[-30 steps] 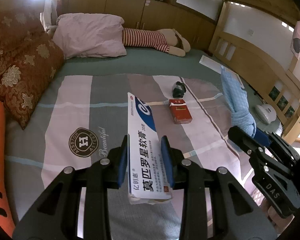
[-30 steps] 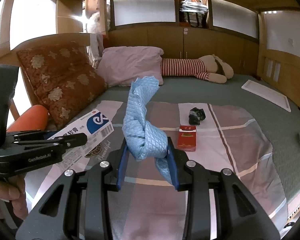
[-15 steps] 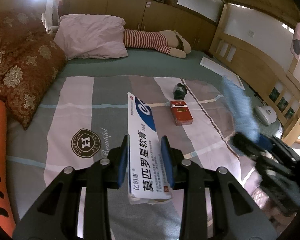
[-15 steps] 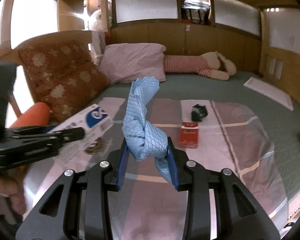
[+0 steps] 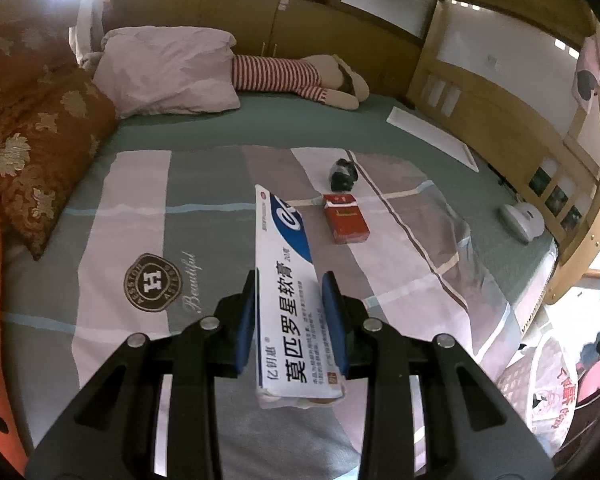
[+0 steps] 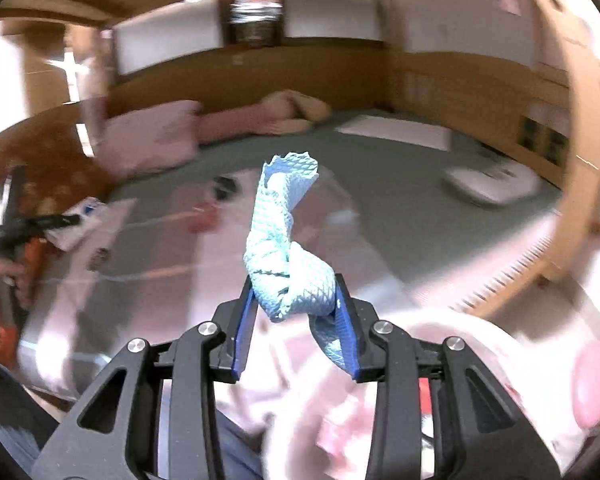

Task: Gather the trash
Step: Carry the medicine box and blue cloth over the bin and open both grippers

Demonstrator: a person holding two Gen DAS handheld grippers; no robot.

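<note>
You hold the box (image 5: 290, 304) clamped in the left gripper (image 5: 290, 320) over the bed's (image 5: 140, 184) near edge, rag (image 6: 288, 264) pinched in the right gripper (image 6: 296, 320) beyond the bed's right edge; next: bin both, prob.

Home bedroom: bed (image 5: 340, 136), pillow (image 5: 168, 72)

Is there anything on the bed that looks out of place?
Yes. A red cigarette pack and a small dark crumpled item lie loose in the middle of the striped bedspread, close together; they look like litter there.
</note>
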